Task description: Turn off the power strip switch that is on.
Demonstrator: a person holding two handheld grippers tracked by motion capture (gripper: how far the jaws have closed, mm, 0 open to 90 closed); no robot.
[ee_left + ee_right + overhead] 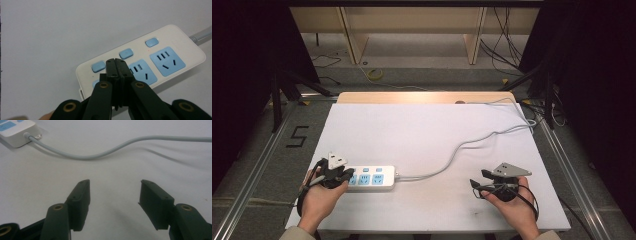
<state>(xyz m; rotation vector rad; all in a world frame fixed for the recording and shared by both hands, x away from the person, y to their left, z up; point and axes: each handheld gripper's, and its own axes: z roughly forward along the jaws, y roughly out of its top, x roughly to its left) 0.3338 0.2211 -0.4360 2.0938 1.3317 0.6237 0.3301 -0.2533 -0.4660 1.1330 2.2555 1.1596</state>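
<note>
A white power strip (373, 178) with blue sockets and blue switches lies at the table's near left; its grey cable (462, 147) curves off to the far right. My left gripper (348, 174) hovers over the strip's left end, jaws shut together with nothing between them. In the left gripper view the closed fingertips (117, 65) cover the leftmost socket of the strip (172, 42), just below a blue switch (98, 66). My right gripper (475, 185) rests at the near right, open and empty. The right gripper view has its jaws apart (113, 192) over bare cloth, the cable (100, 153) beyond.
A white cloth (422, 130) covers the table, with a wooden edge (422, 96) at the far side. Black frames, cables and a floor marking surround the table. The strip's cable runs off the far right corner.
</note>
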